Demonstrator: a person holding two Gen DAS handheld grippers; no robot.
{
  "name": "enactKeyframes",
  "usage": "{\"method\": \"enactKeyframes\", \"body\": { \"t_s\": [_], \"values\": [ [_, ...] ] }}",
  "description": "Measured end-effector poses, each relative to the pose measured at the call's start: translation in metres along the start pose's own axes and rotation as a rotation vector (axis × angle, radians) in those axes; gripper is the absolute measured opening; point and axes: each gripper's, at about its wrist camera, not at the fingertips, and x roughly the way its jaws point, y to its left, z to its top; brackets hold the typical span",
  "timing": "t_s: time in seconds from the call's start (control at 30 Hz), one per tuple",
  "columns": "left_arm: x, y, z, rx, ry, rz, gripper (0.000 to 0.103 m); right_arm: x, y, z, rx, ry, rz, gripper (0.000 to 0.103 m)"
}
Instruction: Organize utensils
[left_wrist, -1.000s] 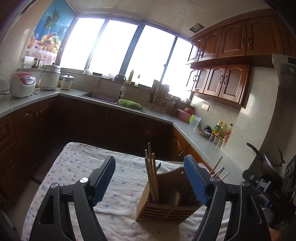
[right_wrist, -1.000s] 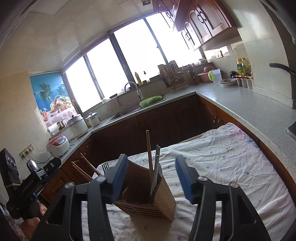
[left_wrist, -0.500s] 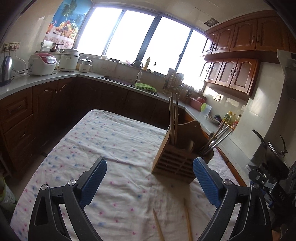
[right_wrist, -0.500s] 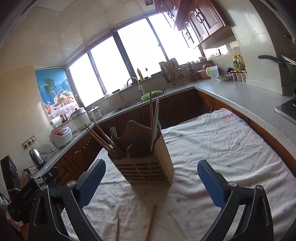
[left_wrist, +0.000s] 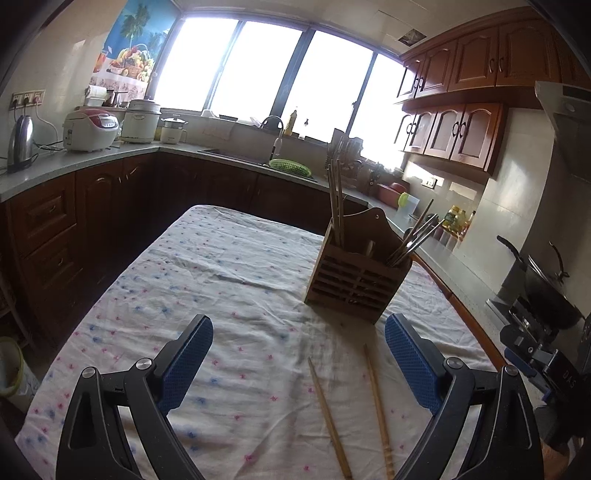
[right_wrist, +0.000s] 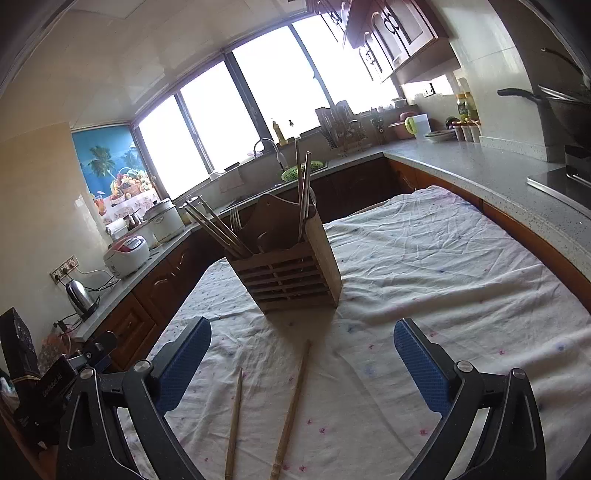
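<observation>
A wooden slatted utensil holder (left_wrist: 358, 280) stands on the cloth-covered table (left_wrist: 207, 280), holding chopsticks and metal utensils; it also shows in the right wrist view (right_wrist: 291, 273). Two loose wooden chopsticks (left_wrist: 376, 402) lie on the cloth in front of it, and they show in the right wrist view (right_wrist: 291, 402) too. My left gripper (left_wrist: 299, 365) is open and empty, above the cloth just left of the chopsticks. My right gripper (right_wrist: 303, 365) is open and empty, with both chopsticks lying between its fingers.
Kitchen counters run around the table, with a rice cooker (left_wrist: 90, 129), a kettle (left_wrist: 20, 144), a sink with a green basket (left_wrist: 290, 168) and a wok (left_wrist: 546, 291) at the right. The other gripper's body (left_wrist: 546, 362) sits at the table's right edge.
Both grippers have pulled back and away from the holder. Two loose chopsticks on the cloth have come into view in front of them. Both stay open.
</observation>
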Motion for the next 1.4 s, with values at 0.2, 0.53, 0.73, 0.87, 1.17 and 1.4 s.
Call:
{"method": "enactKeyframes", "body": {
  "t_s": [0.2, 0.53, 0.73, 0.87, 1.17, 1.4],
  "values": [
    [-0.044, -0.008, -0.008, 0.068, -0.1, 0.011, 0.102, -0.045, 0.026, 0.003, -0.123, -0.154, 0.007, 0.103],
    [-0.068, -0.013, -0.07, 0.16, -0.137, 0.086, 0.102, -0.075, 0.037, -0.054, -0.305, -0.245, -0.088, 0.103],
    [-0.069, -0.023, -0.092, 0.218, -0.121, 0.12, 0.102, -0.078, 0.025, -0.074, -0.298, -0.217, -0.107, 0.103],
    [-0.075, -0.029, -0.098, 0.237, -0.131, 0.136, 0.102, -0.081, 0.019, -0.078, -0.293, -0.226, -0.125, 0.103],
    [-0.075, -0.026, -0.101, 0.247, -0.117, 0.186, 0.102, -0.082, 0.007, -0.086, -0.272, -0.224, -0.153, 0.103],
    [-0.073, -0.03, -0.103, 0.27, -0.106, 0.22, 0.102, -0.083, 0.004, -0.091, -0.273, -0.223, -0.162, 0.103]
  ]
}}
